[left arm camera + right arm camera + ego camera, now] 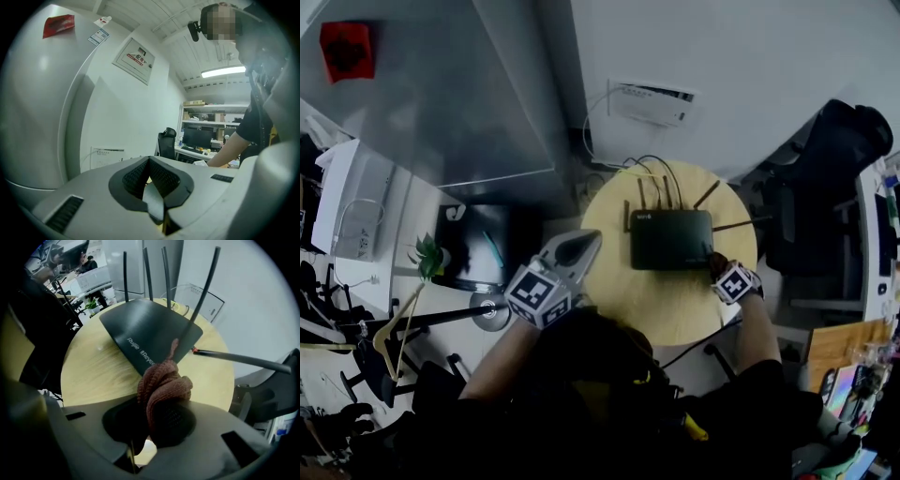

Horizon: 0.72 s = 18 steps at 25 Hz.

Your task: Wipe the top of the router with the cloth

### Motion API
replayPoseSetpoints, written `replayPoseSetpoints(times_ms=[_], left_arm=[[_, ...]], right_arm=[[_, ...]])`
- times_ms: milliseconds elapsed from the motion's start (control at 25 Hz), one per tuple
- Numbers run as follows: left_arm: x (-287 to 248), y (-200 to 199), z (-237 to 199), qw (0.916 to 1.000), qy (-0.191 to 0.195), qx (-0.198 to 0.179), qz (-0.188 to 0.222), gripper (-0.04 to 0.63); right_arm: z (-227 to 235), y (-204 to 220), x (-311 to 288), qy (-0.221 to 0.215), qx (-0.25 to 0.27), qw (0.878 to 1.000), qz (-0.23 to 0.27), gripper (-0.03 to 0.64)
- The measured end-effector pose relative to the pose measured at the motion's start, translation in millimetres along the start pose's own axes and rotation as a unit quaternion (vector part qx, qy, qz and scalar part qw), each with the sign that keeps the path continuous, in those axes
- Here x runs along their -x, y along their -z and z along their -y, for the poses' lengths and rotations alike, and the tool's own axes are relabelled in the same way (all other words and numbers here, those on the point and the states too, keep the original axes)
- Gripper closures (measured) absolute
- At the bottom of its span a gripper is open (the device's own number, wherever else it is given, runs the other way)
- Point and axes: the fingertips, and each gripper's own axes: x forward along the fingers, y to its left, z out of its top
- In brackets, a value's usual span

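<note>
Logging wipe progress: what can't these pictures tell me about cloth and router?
Whether cloth touches router: head view, the right gripper covers the contact spot; right gripper view, the bunch hides the router's corner.
Dust on the router top: surface too dark in both views.
Left gripper view: router outside the frame.

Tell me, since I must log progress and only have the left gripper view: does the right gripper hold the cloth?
Observer: Yes. The right gripper is shut on a bunched reddish-brown cloth.
Operator: Where is the router?
Observer: The black router lies flat on the round wooden table, in its far half.
Operator: Is the cloth on the router's top?
Observer: It is only at the near right corner. The rest of the top is uncovered.
</note>
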Motion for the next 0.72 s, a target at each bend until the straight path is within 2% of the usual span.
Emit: replayPoseSetpoints(times_ms=[160, 480, 600, 640, 720], left_arm=[[0, -2, 5, 0.9999, 0.014, 0.003, 0.002, 0.597], [7, -3, 6, 0.9996, 0.028, 0.005, 0.006, 0.597], [11, -3, 4, 0.9995, 0.03, 0.005, 0.009, 0.597], [12, -4, 3, 0.9995, 0.03, 0.007, 0.01, 0.597], [15, -4, 1, 0.9994, 0.03, 0.012, 0.014, 0.597]], right_arm=[[-11, 2, 2, 0.007, -0.041, 0.999, 0.014, 0.552], [-20, -12, 0, 0.036, -0.142, 0.989, 0.035, 0.552], [-29, -7, 1, 0.034, -0.176, 0.984, 0.003, 0.552], [-34, -7, 1, 0.03, -0.184, 0.983, -0.008, 0.552], [-40, -23, -4, 0.021, -0.178, 0.984, 0.015, 0.552]])
